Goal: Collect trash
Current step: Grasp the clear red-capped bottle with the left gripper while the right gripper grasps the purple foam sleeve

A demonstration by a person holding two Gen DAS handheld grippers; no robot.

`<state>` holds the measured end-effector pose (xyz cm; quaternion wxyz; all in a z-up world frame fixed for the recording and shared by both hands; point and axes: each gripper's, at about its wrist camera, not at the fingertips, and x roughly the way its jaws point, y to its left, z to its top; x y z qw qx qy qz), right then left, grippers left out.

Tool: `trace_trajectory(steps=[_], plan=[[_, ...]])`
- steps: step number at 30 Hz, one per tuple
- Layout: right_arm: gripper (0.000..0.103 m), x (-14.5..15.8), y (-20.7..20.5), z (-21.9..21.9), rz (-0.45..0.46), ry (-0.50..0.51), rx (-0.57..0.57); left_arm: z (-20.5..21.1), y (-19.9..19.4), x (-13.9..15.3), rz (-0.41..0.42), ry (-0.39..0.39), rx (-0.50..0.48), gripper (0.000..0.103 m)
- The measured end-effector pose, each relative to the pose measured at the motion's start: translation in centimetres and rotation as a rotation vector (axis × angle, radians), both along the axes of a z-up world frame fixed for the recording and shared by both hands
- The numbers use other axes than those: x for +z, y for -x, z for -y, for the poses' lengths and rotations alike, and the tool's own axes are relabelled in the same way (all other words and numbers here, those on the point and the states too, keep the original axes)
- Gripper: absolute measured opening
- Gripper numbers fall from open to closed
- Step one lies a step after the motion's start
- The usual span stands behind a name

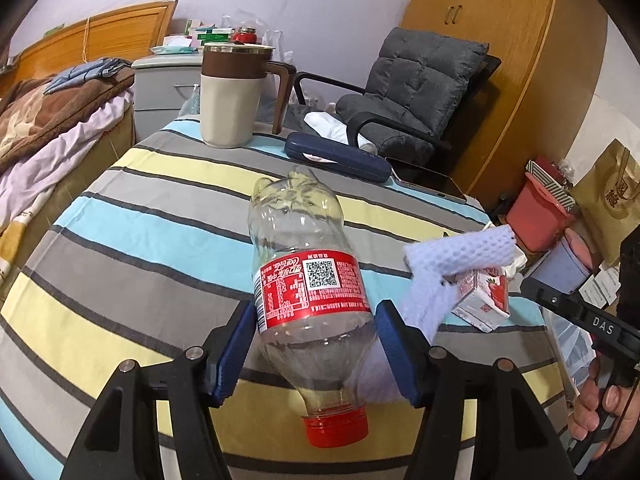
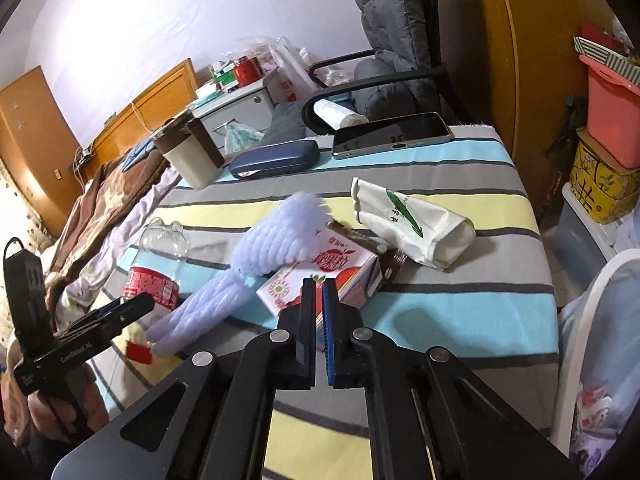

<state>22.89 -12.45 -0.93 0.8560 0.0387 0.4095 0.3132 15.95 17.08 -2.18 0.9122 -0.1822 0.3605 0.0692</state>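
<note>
Two grippers: left gripper (image 1: 316, 344) clamps bottle (image 1: 308, 276); right gripper (image 2: 319, 312) closed, empty, over carton (image 2: 320, 276).

Home bedroom, unmade bed (image 1: 48, 120) with wooden headboard (image 1: 100, 36), cluttered bedside cabinet (image 1: 164, 88), tall wooden wardrobe (image 1: 520, 60), padded grey armchair (image 1: 420, 88), striped-cloth desk (image 1: 160, 240) holding lidded mug (image 1: 232, 96), phone (image 2: 392, 134), glasses case (image 1: 336, 156)
</note>
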Motion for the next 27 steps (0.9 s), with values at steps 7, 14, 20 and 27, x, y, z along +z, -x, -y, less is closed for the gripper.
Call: trace_trajectory(steps=[7, 14, 20, 27], plan=[[0.020, -0.4, 0.6, -0.9, -0.057, -0.019, 0.053, 0.7, 1.8, 0.2, 0.001, 0.011, -0.025, 0.061], [0.039, -1.3, 1.6, -3.4, -0.108, -0.033, 0.095, 2.1, 4.0, 0.8, 0.028, 0.035, -0.118, 0.061], [0.053, -1.8, 2.3, -5.0, -0.153, -0.051, 0.090, 0.4, 5.4, 1.3, 0.041, -0.007, -0.070, 0.061], [0.053, -2.6, 2.9, -7.5, -0.178, -0.017, 0.088, -2.0, 6.5, 0.9, 0.038, -0.001, -0.030, 0.061]])
